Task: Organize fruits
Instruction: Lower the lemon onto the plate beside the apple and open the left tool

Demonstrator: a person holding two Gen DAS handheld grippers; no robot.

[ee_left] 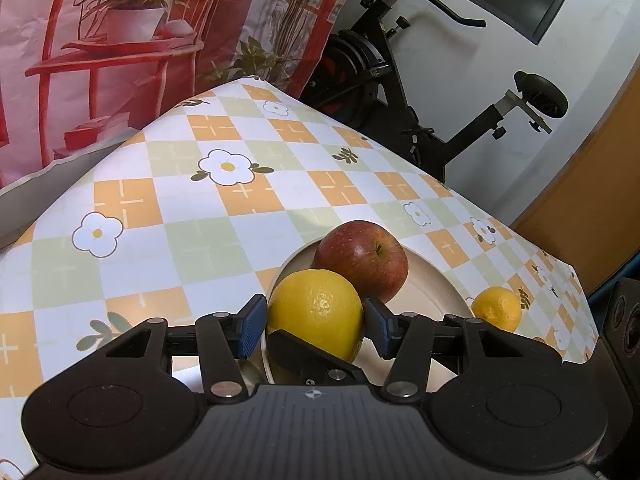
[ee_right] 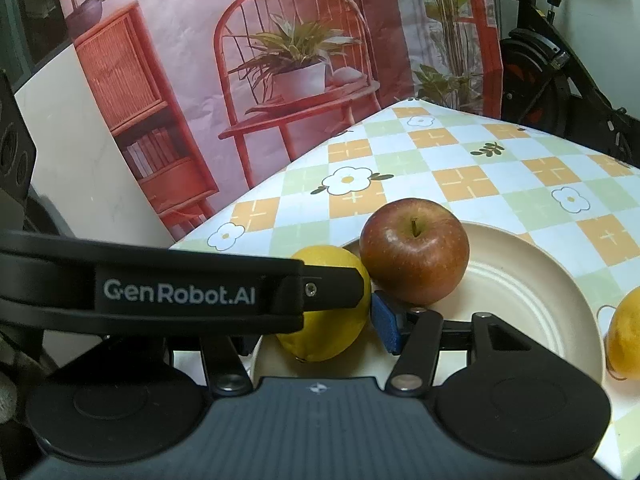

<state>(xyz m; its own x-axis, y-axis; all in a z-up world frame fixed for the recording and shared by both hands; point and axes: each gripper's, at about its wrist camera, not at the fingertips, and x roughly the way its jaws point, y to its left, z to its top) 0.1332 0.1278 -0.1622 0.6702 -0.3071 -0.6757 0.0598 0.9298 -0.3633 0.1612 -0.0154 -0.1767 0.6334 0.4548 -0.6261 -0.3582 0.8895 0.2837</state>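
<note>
Both the left gripper (ee_left: 315, 322) and right gripper (ee_right: 320, 320) clamp one lemon (ee_left: 316, 312) onto the plate (ee_left: 432, 284) beside the apple (ee_left: 362, 260); a second lemon (ee_left: 497, 308) waits near the tabletop's right edge.

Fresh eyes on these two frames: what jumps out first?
The yellow lemon sits on the cream plate, between the blue pads of the left tool, with a black part of the other tool crossing in front of it. Right behind it on the plate sits a red apple. A second yellow fruit lies off the plate, on the checked floral tablecloth.
</note>
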